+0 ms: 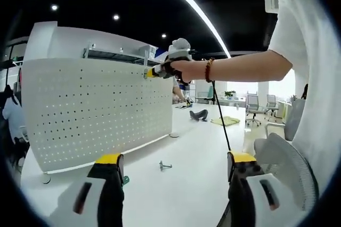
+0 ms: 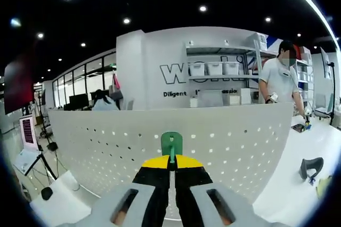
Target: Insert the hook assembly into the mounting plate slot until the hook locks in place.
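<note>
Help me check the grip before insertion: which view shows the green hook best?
The right gripper view: the green hook stands up close, pinched between the shut right tongs, facing the pegboard. In the left gripper view the right tongs reach the pegboard's top edge from afar, and the hook is too small to make out.
</note>
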